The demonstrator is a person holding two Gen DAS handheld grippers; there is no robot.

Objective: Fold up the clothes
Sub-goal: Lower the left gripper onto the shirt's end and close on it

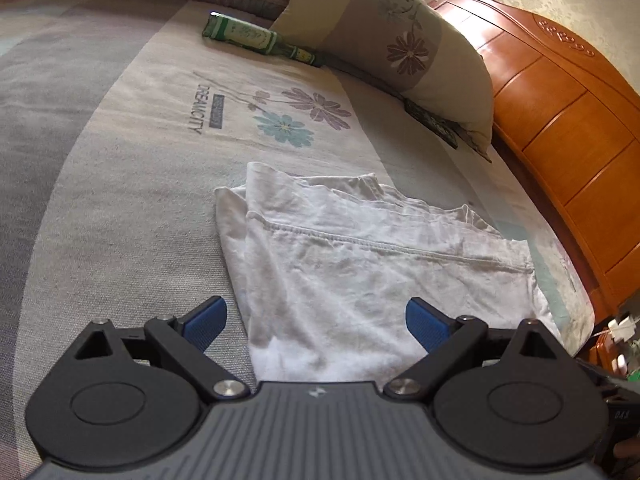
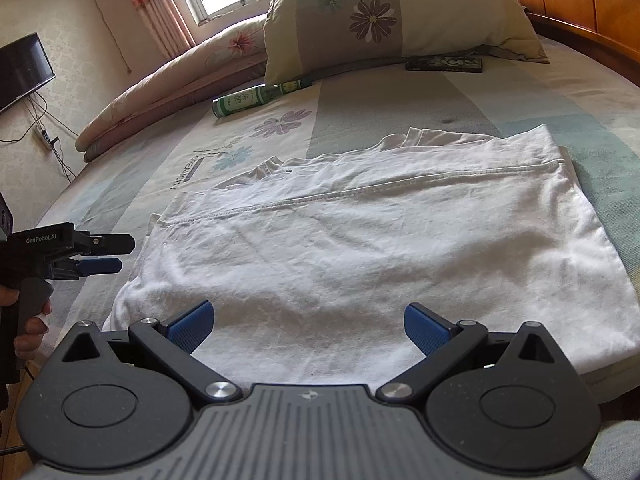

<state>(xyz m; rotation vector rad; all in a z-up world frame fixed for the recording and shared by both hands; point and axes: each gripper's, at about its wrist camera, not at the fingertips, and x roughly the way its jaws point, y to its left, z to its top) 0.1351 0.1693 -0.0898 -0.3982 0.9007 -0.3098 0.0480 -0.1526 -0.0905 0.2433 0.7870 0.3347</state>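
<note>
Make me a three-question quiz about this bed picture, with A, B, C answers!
1. Where does the bottle lie?
A. On the floor
B. On the bed, by the pillow
C. On the shirt

2. What colour is the shirt?
A. White
B. Red
C. Black

3. How are the right tongs?
A. Shut on the shirt
B. Shut on the bottle
C. Open, holding nothing

Answers:
1. B, it lies on the sheet with its neck toward the pillow.
2. A, the folded cloth is white all over.
3. C, the blue pads stand wide apart above the shirt's near edge.
</note>
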